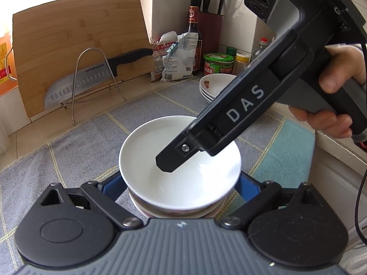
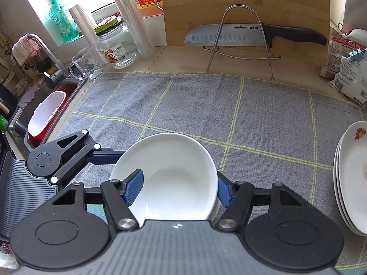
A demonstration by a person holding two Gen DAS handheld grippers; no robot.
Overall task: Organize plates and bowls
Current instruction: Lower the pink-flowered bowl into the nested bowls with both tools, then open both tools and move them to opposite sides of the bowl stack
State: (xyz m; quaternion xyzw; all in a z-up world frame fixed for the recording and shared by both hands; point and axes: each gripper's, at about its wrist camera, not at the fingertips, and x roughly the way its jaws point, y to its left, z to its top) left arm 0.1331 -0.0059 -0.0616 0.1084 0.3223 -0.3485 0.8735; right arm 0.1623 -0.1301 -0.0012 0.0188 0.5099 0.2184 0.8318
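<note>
A white bowl point(image 1: 174, 160) point(image 2: 169, 178) sits on top of another patterned bowl point(image 1: 179, 210) on the grey checked mat point(image 1: 68, 155). My left gripper point(image 1: 180, 183) is open, its blue fingers point(image 1: 112, 185) on either side of the lower bowl. My right gripper point(image 2: 176, 188) is shut on the white bowl's rim, with its left finger point(image 2: 134, 185) inside the bowl and the other outside. It shows in the left wrist view point(image 1: 169, 160) reaching down into the bowl. A stack of flowered plates point(image 1: 213, 87) point(image 2: 351, 176) stands at the right.
A bamboo cutting board point(image 1: 78, 45) and a cleaver point(image 2: 252, 36) on a wire rack point(image 2: 240, 43) stand at the back. Bottles, jars and bags point(image 1: 179, 55) crowd the back right corner. A sink point(image 2: 45, 114), a glass mug point(image 2: 86, 65) and a jar point(image 2: 117, 43) lie left.
</note>
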